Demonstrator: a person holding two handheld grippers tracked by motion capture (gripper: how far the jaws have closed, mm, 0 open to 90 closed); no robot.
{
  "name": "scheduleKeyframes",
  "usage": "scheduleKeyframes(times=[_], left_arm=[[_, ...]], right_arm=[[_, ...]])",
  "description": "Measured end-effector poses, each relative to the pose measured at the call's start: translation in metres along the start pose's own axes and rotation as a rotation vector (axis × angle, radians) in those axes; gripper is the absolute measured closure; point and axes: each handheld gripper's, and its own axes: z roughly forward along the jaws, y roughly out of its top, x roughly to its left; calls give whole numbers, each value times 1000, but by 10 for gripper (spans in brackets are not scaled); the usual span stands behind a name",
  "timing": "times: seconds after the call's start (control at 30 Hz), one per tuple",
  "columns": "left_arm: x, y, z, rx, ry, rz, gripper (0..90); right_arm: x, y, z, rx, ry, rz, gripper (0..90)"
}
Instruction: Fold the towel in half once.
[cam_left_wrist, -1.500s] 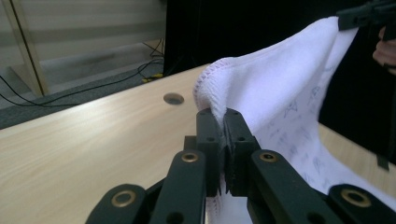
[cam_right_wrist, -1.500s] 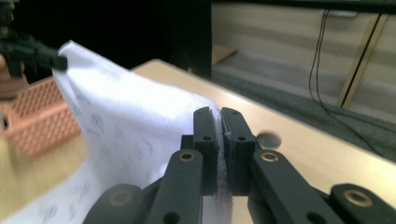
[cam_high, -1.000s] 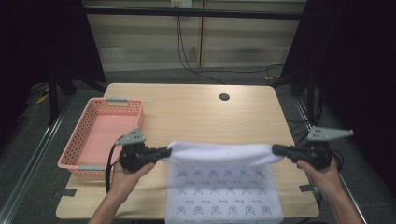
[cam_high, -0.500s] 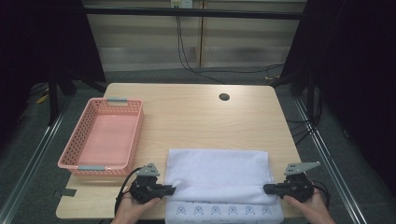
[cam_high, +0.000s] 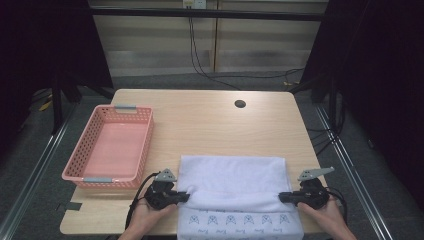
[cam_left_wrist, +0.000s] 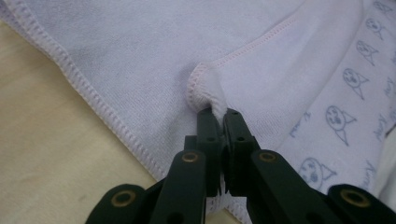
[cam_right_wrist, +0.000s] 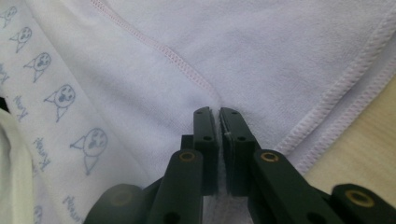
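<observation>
A white towel (cam_high: 232, 180) with small blue cat-face prints lies at the table's near edge, its plain upper layer folded over the printed layer. My left gripper (cam_high: 186, 197) is shut on the folded layer's left corner (cam_left_wrist: 205, 88). My right gripper (cam_high: 281, 197) is shut on the right corner (cam_right_wrist: 212, 100). Both grippers rest low at table level, one at each side of the towel. In the left gripper view the towel (cam_left_wrist: 187, 56) bunches at the jaw tips, and in the right gripper view the towel (cam_right_wrist: 233, 46) spreads flat beyond them.
A pink mesh basket (cam_high: 80, 170) stands empty at the left of the wooden table (cam_high: 210, 125). A round cable hole (cam_high: 240, 104) sits near the far edge. A dark floor with metal rails surrounds the table.
Both grippers came down and toward the near edge with the towel's corners, laying the lifted layer flat over the rest. The towel went from hanging stretched between them to lying folded on the table.
</observation>
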Motion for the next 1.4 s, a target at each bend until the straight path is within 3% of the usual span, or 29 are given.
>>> scheduleKeyframes(times=[0.13,0.23,0.33,0.47,0.53,0.67,0.7,0.77,0.8,0.9,0.93,1.03,1.2,1.23,1.3,1.4], left_arm=[[7,5,2,-9,16,-13,873],[17,17,8,-11,61,-17,873],[27,26,12,-8,84,-15,873],[39,35,15,-15,87,3,873],[51,42,20,-40,85,-41,873],[61,52,26,-44,106,-49,873],[68,60,30,-49,117,-57,872],[74,68,35,-50,152,-16,872],[77,72,38,-59,151,-39,872],[87,81,43,-64,158,-58,872],[93,88,45,-48,171,-56,872],[99,101,51,-31,214,-43,872],[117,110,57,-60,210,-58,872],[121,115,58,-52,226,-52,872],[129,124,62,-46,259,-56,872],[135,127,63,-53,264,-65,872]], right_arm=[[-6,5,3,-16,-10,18,860],[-11,11,7,-21,-20,27,860],[-21,17,10,-33,1,72,860],[-27,27,15,-33,-23,65,860],[-34,36,19,-28,-34,61,860],[-46,46,23,-39,-49,64,860],[-50,50,25,-38,-58,67,859],[-56,56,28,-44,-68,67,859],[-59,58,29,-40,-69,67,858],[-66,63,31,-50,-81,68,858],[-76,71,33,-51,-95,71,858],[-85,82,39,-56,-108,64,858],[-106,98,48,-86,-110,89,857],[-111,101,51,-97,-105,100,856],[-115,108,55,-103,-122,94,856],[-118,117,59,-96,-141,88,855]])
